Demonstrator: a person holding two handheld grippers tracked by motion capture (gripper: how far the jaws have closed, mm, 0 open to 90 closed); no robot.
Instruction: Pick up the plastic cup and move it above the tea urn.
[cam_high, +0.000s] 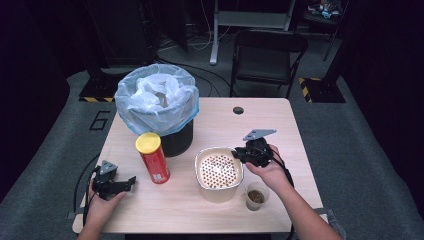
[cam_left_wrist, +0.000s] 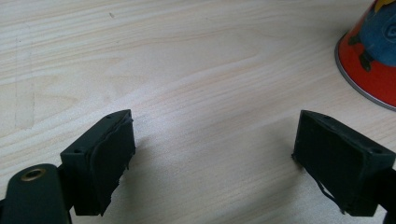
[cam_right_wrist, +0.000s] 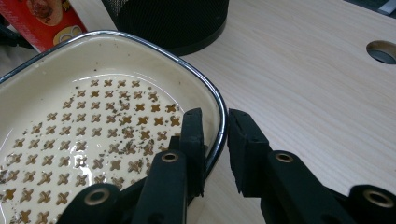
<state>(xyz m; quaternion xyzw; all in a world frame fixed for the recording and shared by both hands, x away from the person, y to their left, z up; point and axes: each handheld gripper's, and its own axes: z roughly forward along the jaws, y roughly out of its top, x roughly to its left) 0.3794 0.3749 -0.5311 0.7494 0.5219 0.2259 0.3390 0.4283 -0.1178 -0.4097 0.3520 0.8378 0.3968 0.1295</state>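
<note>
A cream bowl (cam_high: 218, 172) with a perforated strainer floor stands on the wooden table (cam_high: 280, 130), right of centre. My right gripper (cam_high: 236, 154) is shut on its right rim; in the right gripper view one jaw is inside the bowl (cam_right_wrist: 93, 121), the other outside, the metal-edged rim pinched between them (cam_right_wrist: 215, 126). My left gripper (cam_high: 131, 181) rests near the table's front left corner, open, its jaws (cam_left_wrist: 212, 135) wide apart over bare wood. A red can (cam_high: 152, 157) with a yellow lid stands upright between the two grippers; its base (cam_left_wrist: 373, 65) lies just beyond the left gripper's right jaw.
A black mesh bin (cam_high: 157, 107) lined with a pale blue bag stands behind the can and bowl; its base (cam_right_wrist: 173, 18) is close to the bowl. A small clear cup (cam_high: 256, 196) with brown contents sits under my right wrist. A cable hole (cam_high: 238, 110) marks the far edge.
</note>
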